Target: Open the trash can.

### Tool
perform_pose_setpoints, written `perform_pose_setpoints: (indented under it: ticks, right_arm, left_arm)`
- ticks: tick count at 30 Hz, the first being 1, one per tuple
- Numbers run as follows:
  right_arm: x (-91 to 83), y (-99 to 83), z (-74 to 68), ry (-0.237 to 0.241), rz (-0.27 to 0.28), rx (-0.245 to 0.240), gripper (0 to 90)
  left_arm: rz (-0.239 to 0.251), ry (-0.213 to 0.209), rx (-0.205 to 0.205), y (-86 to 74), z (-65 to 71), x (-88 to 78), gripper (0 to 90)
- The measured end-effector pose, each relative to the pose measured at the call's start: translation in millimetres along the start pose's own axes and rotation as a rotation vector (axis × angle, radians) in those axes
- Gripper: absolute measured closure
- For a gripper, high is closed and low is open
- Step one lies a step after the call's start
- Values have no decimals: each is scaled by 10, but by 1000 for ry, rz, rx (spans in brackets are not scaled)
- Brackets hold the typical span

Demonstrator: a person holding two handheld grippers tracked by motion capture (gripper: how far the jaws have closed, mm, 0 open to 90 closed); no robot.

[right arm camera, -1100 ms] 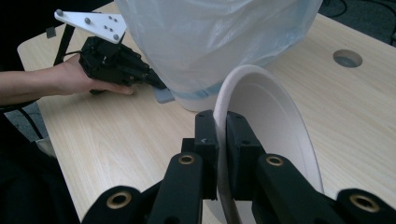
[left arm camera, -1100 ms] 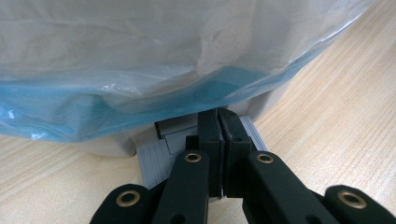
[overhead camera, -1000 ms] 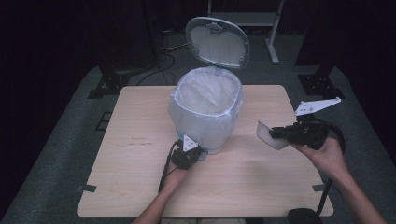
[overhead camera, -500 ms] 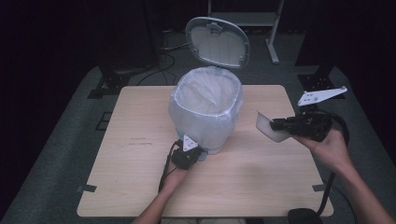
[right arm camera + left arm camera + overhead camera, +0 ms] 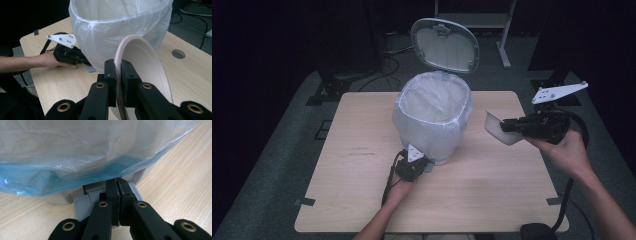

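Note:
A pedal bin (image 5: 432, 120) lined with a clear plastic bag stands mid-table, its lid (image 5: 444, 45) tipped up and open. My left gripper (image 5: 418, 164) is shut with nothing between its jaws, and its tips rest on the grey pedal (image 5: 83, 203) at the bin's foot (image 5: 117, 182). Right of the bin, my right gripper (image 5: 508, 125) is in the air, shut on the rim of a pale paper plate (image 5: 497, 131). In the right gripper view the plate (image 5: 147, 67) stands on edge between the jaws (image 5: 117, 68), facing the bin (image 5: 117, 27). The left gripper (image 5: 83, 62) lies low beside it.
The wooden table (image 5: 352, 200) has bare surface to the left and front of the bin. A round cable hole (image 5: 178, 53) sits in the top beyond the plate. Cables and stand legs lie on the dark floor behind the table.
My right gripper has lifted the plate a little higher beside the bin. The left gripper has stayed on the pedal, and the lid stays up.

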State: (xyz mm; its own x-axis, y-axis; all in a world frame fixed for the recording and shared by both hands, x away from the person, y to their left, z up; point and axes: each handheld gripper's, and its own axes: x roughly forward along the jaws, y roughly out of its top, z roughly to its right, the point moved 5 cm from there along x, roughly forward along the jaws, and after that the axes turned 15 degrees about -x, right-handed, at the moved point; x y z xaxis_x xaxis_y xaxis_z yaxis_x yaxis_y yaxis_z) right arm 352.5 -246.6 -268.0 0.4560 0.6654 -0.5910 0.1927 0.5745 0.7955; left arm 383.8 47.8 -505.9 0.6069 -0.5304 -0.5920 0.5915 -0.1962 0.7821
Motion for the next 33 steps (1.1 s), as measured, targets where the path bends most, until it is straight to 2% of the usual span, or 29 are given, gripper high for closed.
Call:
perform_pose_setpoints:
  ticks: [15,33]
  right_arm:
    - [-100,312,-31,-13,13,-47,838]
    - [-170,612,-58,-12,24,-80,838]
  left_arm:
    - [-1,2,-4,-4,-3,-5,892]
    - [8,-1,-9,-4,-3,2,893]
